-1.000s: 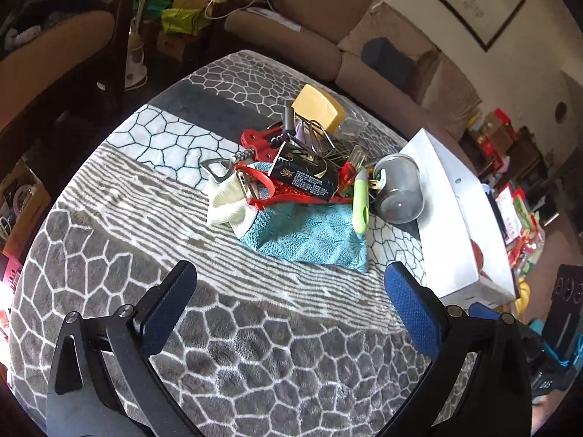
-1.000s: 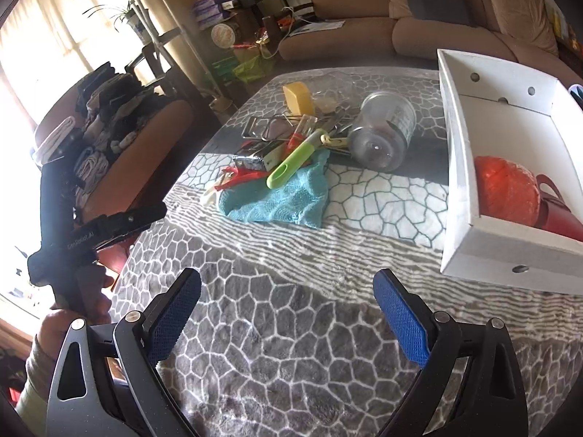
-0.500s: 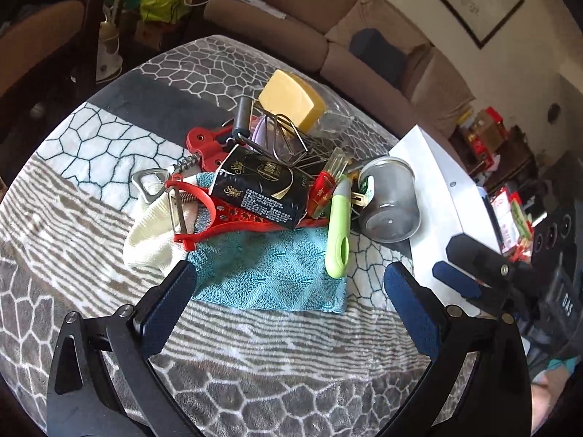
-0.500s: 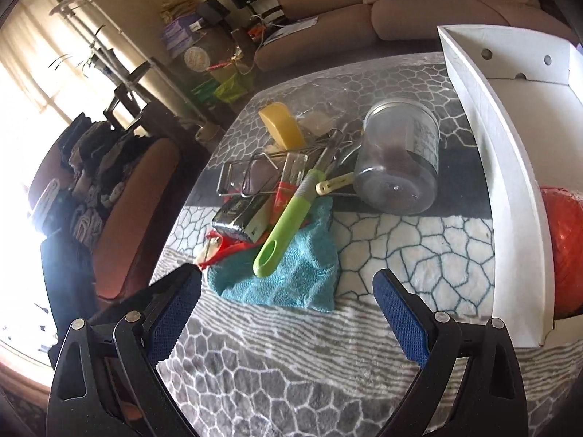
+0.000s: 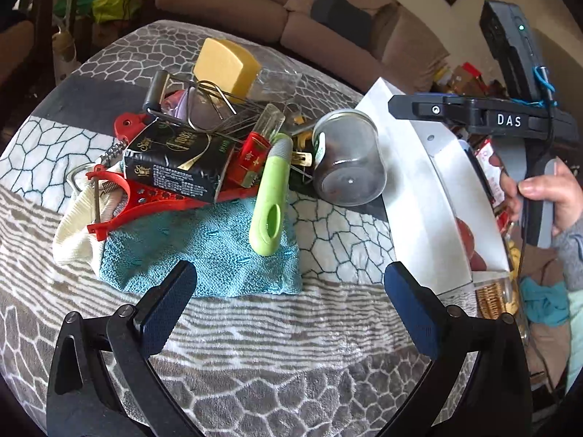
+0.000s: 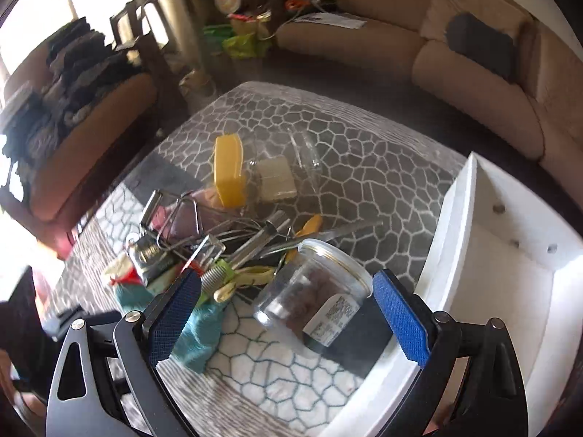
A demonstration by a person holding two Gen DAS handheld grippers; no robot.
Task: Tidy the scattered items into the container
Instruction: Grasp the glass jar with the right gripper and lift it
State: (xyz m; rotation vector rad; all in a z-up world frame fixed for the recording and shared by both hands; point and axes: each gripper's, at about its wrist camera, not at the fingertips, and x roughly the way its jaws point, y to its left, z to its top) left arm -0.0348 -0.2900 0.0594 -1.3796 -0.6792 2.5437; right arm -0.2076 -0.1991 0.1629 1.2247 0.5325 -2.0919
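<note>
A: Scattered items sit heaped on the patterned cloth (image 5: 255,357), mid-table. From the left of the left wrist view: a cream cloth (image 5: 73,233) under a red slotted tool (image 5: 145,200), then a black packet (image 5: 178,167) lying on top of it, with a yellow wedge (image 5: 226,65) behind.

B: And further right?

A: A teal towel (image 5: 204,255) with a green-handled tool (image 5: 271,200) resting on it, then a clear jar (image 5: 346,160) on its side, just beside the white container (image 5: 419,196). The container stands at the table's right edge; something red lies inside.

B: The tongs?

A: The left gripper (image 5: 289,302) is spread wide, empty, above the cloth near the towel. The right gripper (image 6: 286,315) is also released; in its own view the jar (image 6: 313,298) lies between its blue pads (image 6: 400,324), untouched. A hand (image 5: 546,200) holds its handle.
</note>
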